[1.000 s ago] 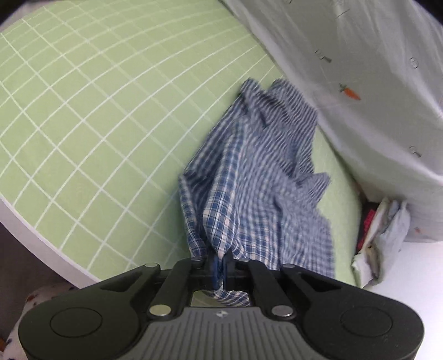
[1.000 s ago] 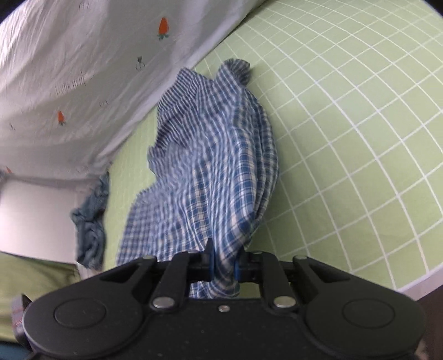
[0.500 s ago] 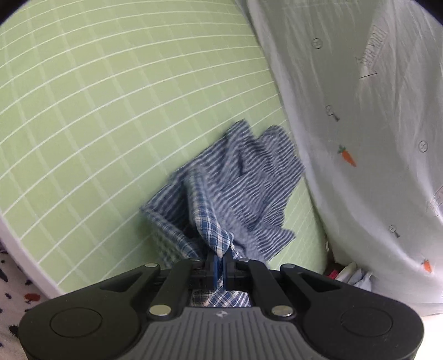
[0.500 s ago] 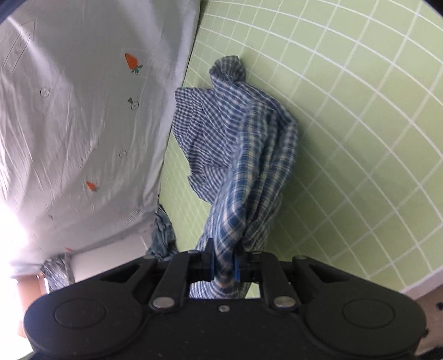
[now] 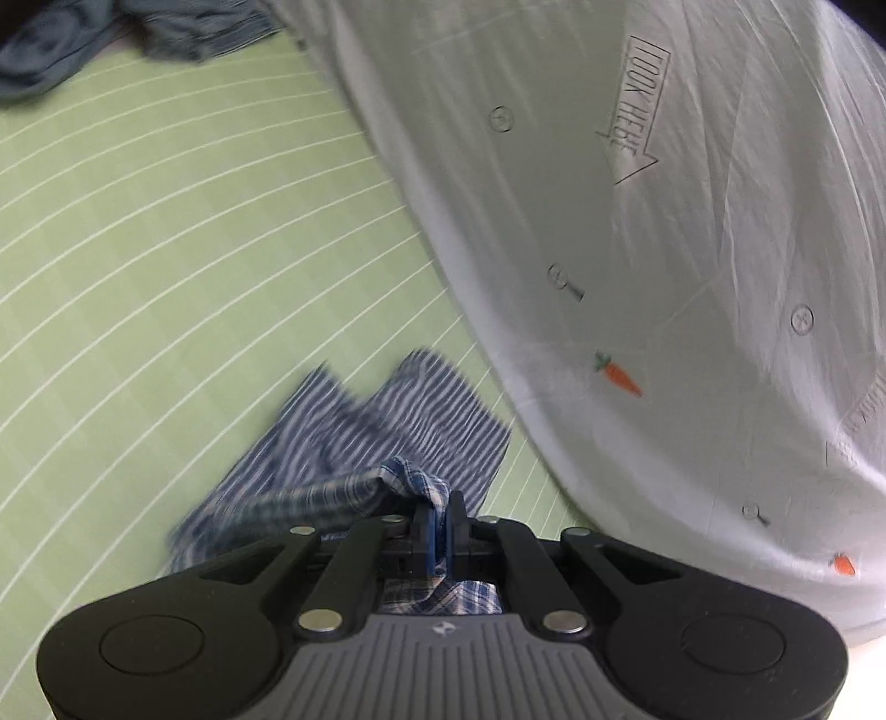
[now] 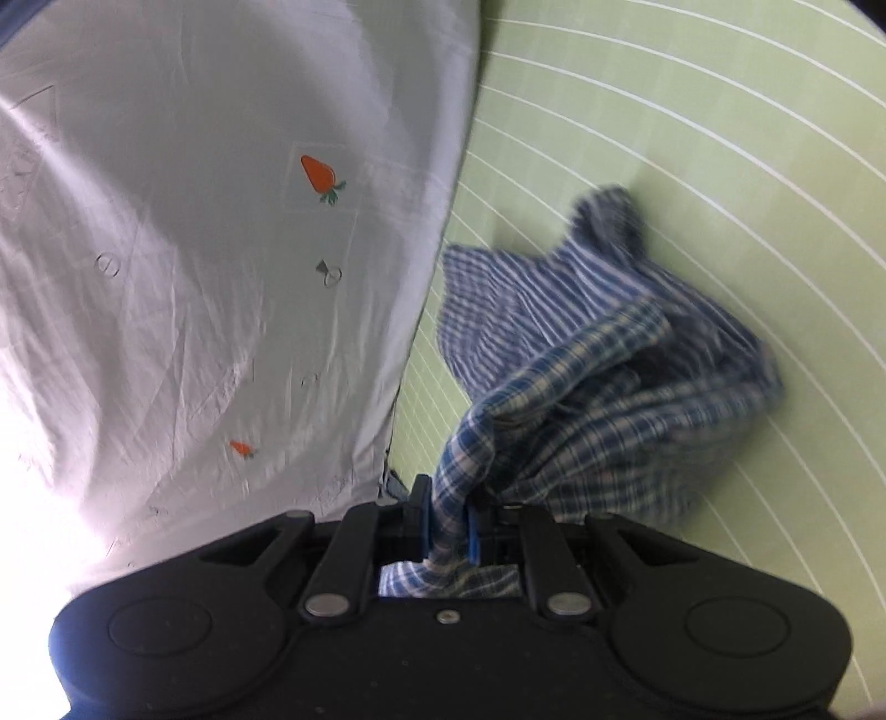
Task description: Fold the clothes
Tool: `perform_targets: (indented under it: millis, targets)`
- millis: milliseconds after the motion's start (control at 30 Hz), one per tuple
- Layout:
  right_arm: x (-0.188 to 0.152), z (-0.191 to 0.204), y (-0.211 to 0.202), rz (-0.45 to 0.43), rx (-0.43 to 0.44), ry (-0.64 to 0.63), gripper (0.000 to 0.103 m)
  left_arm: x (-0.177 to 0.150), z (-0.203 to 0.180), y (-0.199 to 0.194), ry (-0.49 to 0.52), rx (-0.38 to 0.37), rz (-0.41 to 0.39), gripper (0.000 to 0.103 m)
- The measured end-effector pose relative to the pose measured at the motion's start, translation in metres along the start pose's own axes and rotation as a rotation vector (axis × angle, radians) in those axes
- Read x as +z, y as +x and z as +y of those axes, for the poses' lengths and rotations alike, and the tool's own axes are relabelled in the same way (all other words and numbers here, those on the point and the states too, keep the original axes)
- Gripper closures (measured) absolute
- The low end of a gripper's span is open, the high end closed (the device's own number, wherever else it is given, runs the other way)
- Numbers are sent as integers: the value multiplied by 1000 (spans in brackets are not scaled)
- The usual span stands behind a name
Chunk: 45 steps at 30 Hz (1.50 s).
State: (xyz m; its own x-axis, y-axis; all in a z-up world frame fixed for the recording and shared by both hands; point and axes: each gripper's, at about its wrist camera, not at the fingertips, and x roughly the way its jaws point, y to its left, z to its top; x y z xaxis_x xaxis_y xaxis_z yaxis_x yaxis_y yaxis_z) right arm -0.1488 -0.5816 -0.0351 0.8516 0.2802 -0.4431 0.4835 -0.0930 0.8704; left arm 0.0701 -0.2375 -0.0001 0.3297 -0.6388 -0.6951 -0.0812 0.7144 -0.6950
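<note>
left gripper [image 5: 440,523] fingers pinched nearly together on a bunched edge of the blue plaid shirt [image 5: 382,437], cloth poking out both in front of & behind the blue pads. right gripper [image 6: 446,526] same deal: fingers closed down w/ only a thick roll of plaid btwn them, shirt [image 6: 598,387] trailing away fwd

landmark = white carrot-print sheet [image 5: 664,249]. shirt is just beside its edge, lifted at the gripped ends, far part drooping toward the green grid bedsheet [image 5: 166,249]; can't tell if it touches, motion blur. in the right wrist view the shirt hangs as a crumpled bundle right of the carrot sheet [image 6: 194,249], over the green sheet [image 6: 720,138]. a dark blue-grey garment [image 5: 83,39] lies well away from the shirt, near the carrot sheet's far end

progress, as a guess: early. shirt is grabbed at 2 pts & up in the air, but it's all wrinkled, no flat panel, no crease, sleeves not sorted. left to do: spread it flat on the green sheet, fold sides/sleeves in, fold over, then prob the other garment too
</note>
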Motion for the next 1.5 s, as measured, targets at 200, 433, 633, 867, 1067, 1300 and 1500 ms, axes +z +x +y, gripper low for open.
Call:
perform_targets:
  millis: [200, 433, 633, 867, 1067, 1300, 1500]
  targets:
    - [69, 41, 51, -152, -59, -205, 9, 43, -43, 67, 251, 42, -122, 42]
    - [63, 64, 72, -355, -391, -691, 8, 28, -34, 114, 569, 251, -102, 15]
    - [35, 31, 87, -198, -457, -797, 5, 1, 29, 123, 478, 327, 60, 15]
    - [28, -2, 98, -136, -495, -707, 2, -7, 52, 130, 394, 309, 135, 13]
    - [36, -8, 112, -109, -494, -685, 1, -6, 50, 143, 391, 268, 177, 12]
    - [33, -1, 133, -94, -482, -724, 0, -12, 43, 153, 404, 205, 168, 7]
    - [20, -5, 152, 20, -325, -651, 3, -17, 53, 151, 309, 59, 212, 64]
